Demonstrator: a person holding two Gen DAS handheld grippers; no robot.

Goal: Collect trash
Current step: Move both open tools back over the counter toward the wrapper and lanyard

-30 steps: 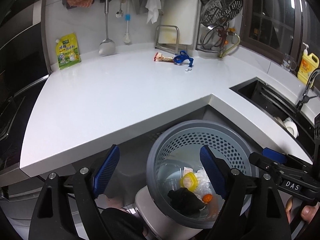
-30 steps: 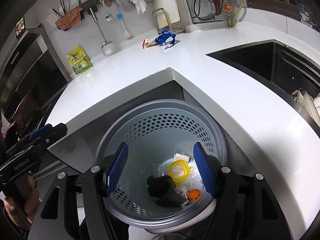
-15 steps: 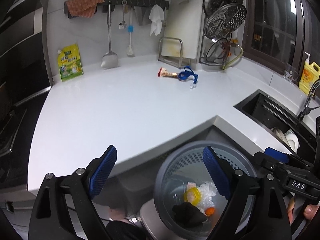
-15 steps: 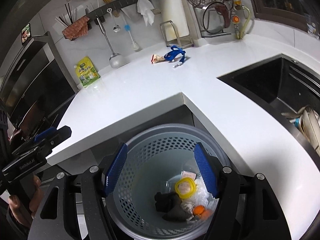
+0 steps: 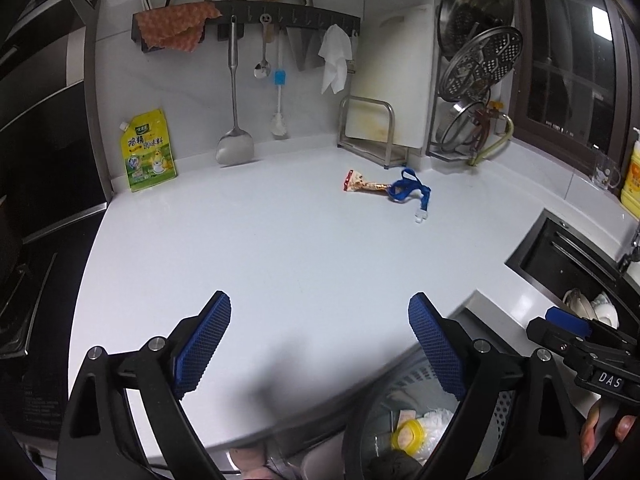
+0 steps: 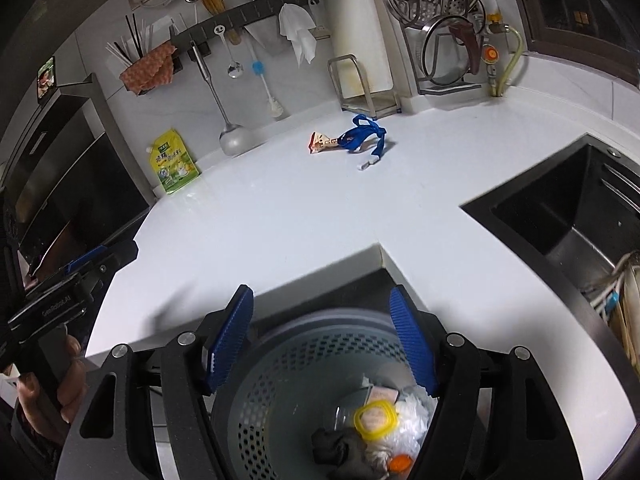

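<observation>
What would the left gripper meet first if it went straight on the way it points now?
Probably bare countertop: the left gripper has open, empty jaws aimed down at the white surface, well short of the snack wrapper and blue lanyard. Depth is uncertain.

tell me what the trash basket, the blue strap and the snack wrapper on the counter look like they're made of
Trash basket: looks like matte grey moulded plastic, its wall punched with rows of round holes.
Blue strap: probably woven fabric, since it lies in limp loops; a small white clip at its end looks plastic.
Snack wrapper: seems thin glossy printed film, crinkled and twisted at one end.
</observation>
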